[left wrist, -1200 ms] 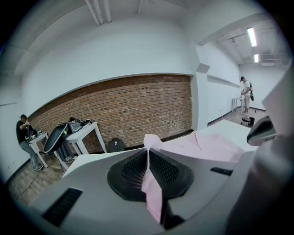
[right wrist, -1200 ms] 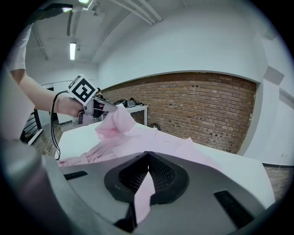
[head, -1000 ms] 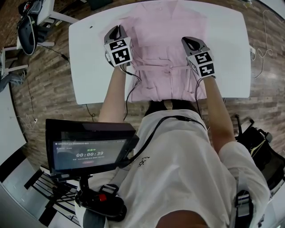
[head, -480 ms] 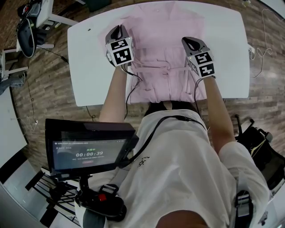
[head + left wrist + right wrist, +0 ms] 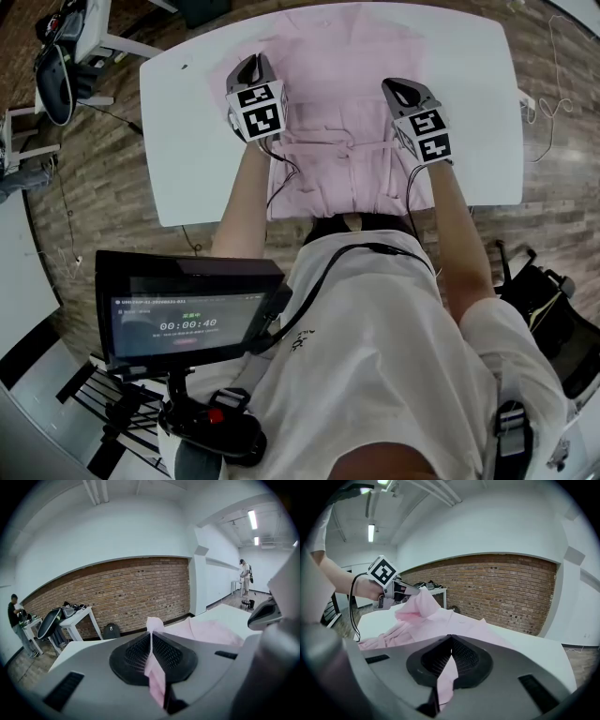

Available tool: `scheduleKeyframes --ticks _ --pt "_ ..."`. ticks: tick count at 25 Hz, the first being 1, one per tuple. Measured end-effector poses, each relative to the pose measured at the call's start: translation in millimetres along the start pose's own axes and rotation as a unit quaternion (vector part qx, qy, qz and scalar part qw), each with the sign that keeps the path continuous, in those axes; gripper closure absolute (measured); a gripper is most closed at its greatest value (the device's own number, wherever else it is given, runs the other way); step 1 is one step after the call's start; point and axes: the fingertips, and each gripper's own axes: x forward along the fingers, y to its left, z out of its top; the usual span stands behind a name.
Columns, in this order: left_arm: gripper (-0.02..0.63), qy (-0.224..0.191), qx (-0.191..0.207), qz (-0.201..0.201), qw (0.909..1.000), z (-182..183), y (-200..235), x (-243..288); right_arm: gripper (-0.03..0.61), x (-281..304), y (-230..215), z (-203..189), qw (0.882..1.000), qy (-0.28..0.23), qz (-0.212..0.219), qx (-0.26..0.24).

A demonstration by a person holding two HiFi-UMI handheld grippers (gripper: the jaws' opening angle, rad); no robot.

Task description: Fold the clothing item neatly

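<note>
Since the earlier head view, my left gripper [image 5: 249,66] has pulled its edge of the pink shirt [image 5: 347,75] inward over the desk [image 5: 187,150]. Its own view shows it clenched on a fold. My right gripper [image 5: 449,654] likewise clamps shirt cloth in its view.

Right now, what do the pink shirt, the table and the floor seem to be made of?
Shirt: thin matte woven cloth, perhaps cotton; it creases and hangs limp over the edge.
Table: smooth white top, probably laminate or painted board, faint sheen.
Floor: brown planks with grain, wood or wood-look vinyl.
</note>
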Motion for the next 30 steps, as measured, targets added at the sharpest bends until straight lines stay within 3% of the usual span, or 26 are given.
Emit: scheduleKeyframes --ticks 30 --pt "0.598 -0.006 0.012 -0.028 0.9995 10.9 -80.6 13.9 0.574 -29.9 -40.8 -25.6 1.0 0.001 -0.011 0.015"
